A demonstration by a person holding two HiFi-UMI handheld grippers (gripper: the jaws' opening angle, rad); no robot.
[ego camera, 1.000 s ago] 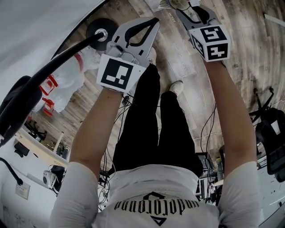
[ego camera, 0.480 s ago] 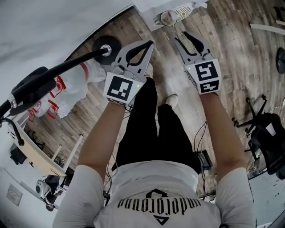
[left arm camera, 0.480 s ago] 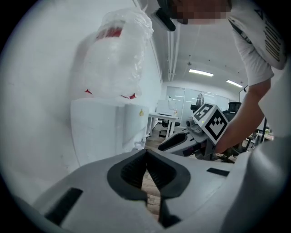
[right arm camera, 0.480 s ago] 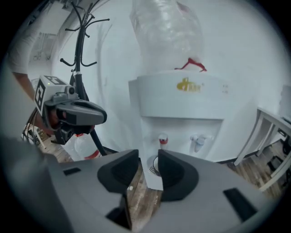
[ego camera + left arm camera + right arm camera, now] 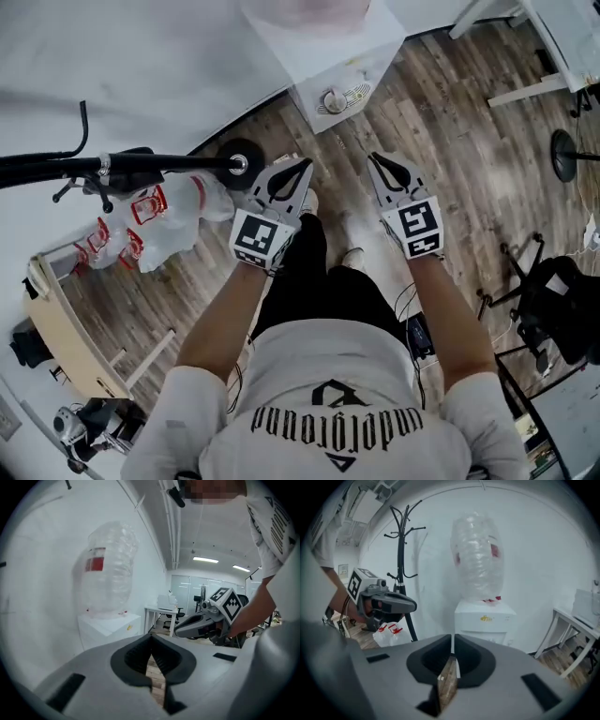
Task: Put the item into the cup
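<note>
No loose item shows in any view. A small round thing, perhaps a cup (image 5: 335, 98), sits on the drip grille of a white water dispenser (image 5: 328, 52) ahead of me. My left gripper (image 5: 302, 166) is held out over the wooden floor, jaws together and empty; its own view shows the tips (image 5: 151, 639) meeting. My right gripper (image 5: 375, 159) is level with it, a hand's width to the right. Its jaws (image 5: 453, 641) have just been closing and now stand together with nothing between them. Both point at the dispenser (image 5: 485, 620) and its clear bottle (image 5: 478, 557).
A black coat stand (image 5: 141, 164) leans across the left, its round base (image 5: 242, 161) beside my left gripper. Empty water bottles (image 5: 159, 220) lie on the floor at the left. A white table (image 5: 525, 37) stands at the right, and a black office chair (image 5: 562, 300) is nearer me.
Both grippers have risen and moved towards the water dispenser, which has come into view. The right gripper's jaws have closed. The left jaws stayed together.
</note>
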